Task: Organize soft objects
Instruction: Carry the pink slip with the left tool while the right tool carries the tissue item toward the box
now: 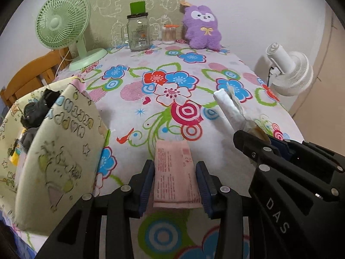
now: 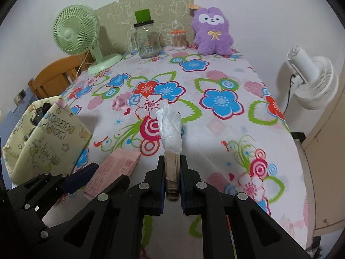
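Both grippers hang over the flowered tablecloth (image 2: 215, 129). The left gripper (image 1: 175, 183) pinches a flat pink packet (image 1: 175, 172) between part-open jaws; the right gripper (image 2: 172, 177) is clamped tight on a white-and-tan wrapped bundle (image 2: 170, 129) — a fabric storage bin (image 1: 60, 151) stands beside them on the left.

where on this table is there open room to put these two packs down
The wide middle of the floral tablecloth is bare, bordered by the fabric bin on the left, the back row, and the right edge near the white fan. It is crowded along the back wall: green fan, glass jar, swab tub, purple plush.
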Demonstrator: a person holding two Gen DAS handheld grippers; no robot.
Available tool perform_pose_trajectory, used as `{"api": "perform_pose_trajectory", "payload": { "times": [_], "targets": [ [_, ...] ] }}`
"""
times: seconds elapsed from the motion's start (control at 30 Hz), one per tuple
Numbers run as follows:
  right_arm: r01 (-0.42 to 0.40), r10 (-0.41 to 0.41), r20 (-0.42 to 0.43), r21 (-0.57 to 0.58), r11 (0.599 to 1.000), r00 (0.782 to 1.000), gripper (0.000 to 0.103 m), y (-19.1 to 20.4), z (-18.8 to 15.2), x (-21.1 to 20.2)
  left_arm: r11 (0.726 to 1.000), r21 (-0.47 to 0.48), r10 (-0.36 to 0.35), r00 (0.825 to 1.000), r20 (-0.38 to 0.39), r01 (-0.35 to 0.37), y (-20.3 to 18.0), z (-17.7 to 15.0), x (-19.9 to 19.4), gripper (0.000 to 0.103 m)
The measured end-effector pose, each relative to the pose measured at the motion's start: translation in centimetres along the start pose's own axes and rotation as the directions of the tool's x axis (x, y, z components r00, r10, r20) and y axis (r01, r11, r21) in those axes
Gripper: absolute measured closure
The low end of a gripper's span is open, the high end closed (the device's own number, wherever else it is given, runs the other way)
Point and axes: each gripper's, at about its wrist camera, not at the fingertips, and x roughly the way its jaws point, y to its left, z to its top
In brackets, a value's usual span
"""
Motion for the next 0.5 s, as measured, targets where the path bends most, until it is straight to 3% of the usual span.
{"api": "perform_pose_trajectory", "payload": {
  "times": [0.5],
  "targets": [
    [0.022, -0.024, 0.060, 0.034, 0.999, 0.998, 0.089, 2.0, -2.3, -5.7, 0.998, 0.053, -0.041, 0.997, 0.066, 0.037, 0.3, -2.1, -5.4, 0.068]
  ]
}}
